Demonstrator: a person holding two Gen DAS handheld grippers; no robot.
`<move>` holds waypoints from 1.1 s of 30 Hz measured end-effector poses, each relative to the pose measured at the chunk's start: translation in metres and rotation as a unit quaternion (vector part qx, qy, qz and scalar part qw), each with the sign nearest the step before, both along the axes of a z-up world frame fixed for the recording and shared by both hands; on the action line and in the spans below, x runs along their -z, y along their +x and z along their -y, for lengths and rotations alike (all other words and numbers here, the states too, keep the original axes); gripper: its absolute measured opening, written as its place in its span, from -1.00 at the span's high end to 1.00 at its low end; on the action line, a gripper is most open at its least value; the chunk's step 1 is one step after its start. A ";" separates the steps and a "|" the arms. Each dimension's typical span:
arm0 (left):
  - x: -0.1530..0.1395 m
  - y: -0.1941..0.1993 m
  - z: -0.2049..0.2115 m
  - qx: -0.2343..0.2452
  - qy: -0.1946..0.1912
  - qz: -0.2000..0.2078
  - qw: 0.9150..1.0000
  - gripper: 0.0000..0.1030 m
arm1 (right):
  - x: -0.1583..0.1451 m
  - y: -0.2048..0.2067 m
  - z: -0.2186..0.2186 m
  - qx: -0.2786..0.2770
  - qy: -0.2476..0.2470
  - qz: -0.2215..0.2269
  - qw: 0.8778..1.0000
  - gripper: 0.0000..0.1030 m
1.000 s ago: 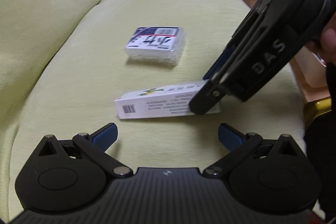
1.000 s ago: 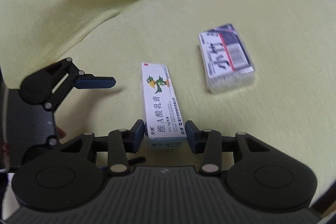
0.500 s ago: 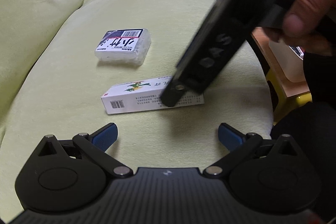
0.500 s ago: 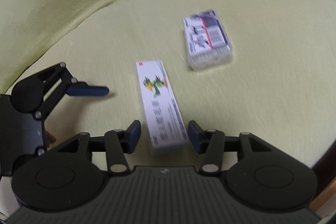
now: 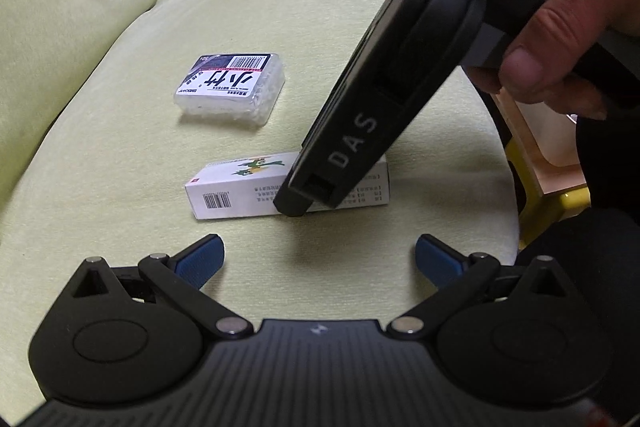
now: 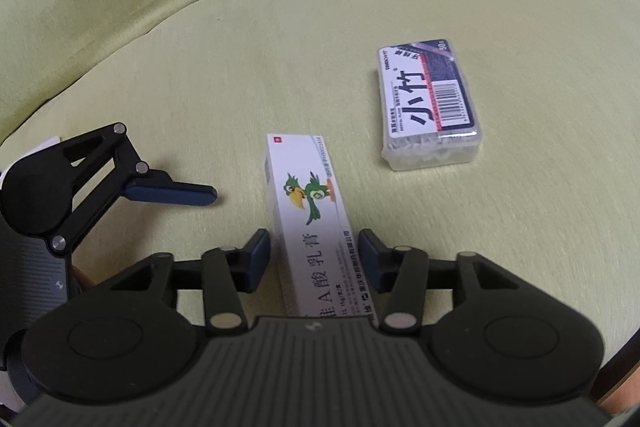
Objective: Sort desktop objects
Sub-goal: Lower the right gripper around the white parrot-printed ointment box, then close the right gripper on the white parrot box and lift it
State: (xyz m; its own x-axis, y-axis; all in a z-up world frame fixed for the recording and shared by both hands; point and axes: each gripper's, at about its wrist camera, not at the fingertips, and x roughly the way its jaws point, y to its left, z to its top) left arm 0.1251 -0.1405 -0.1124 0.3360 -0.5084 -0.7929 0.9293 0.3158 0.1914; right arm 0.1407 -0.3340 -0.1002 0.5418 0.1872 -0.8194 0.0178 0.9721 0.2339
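Since a second ago the right gripper (image 6: 314, 259) has slid further along the ointment box (image 6: 310, 211), which lies flat on the cushion (image 6: 280, 67) between its half-open jaws, neither pad touching. At two o'clock sits the toothpick case (image 6: 430, 107). At nine o'clock, the left gripper (image 5: 318, 259) gapes wide, empty.

Right gripper (image 6: 314, 255) straddles the ointment box (image 6: 310, 211), bare gaps either side of its jaws. Open cushion (image 5: 120, 167) separates that box from the toothpick case (image 6: 430, 107). Left gripper (image 5: 320, 259) has bare cushion between its jaws; the ointment box blocks straight ahead.
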 end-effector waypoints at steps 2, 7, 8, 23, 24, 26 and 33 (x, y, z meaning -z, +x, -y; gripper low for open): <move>0.000 -0.001 0.001 0.000 0.002 0.002 1.000 -1.00 | 0.000 -0.002 0.002 0.003 0.009 0.002 1.000 0.22; 0.000 -0.002 0.001 0.000 0.004 0.006 1.000 -1.00 | -0.002 -0.006 0.003 0.001 0.010 0.000 1.000 0.24; 0.000 -0.003 0.001 0.000 0.004 0.006 1.000 -1.00 | -0.002 -0.005 0.004 0.001 0.012 -0.002 1.000 0.24; -0.001 -0.012 0.002 -0.002 0.004 0.013 1.000 -1.00 | -0.002 -0.019 0.010 0.016 0.047 0.009 0.999 0.33; -0.001 -0.013 0.002 -0.002 0.002 0.013 1.000 -1.00 | -0.006 -0.024 0.012 0.019 0.050 0.012 0.999 0.33; -0.003 -0.014 0.003 -0.001 -0.002 0.012 1.000 -1.00 | -0.014 -0.032 0.015 0.023 0.056 0.019 0.998 0.33; -0.013 -0.027 0.014 0.019 -0.022 0.021 0.999 -1.00 | -0.041 -0.061 0.026 0.039 0.077 0.041 0.995 0.33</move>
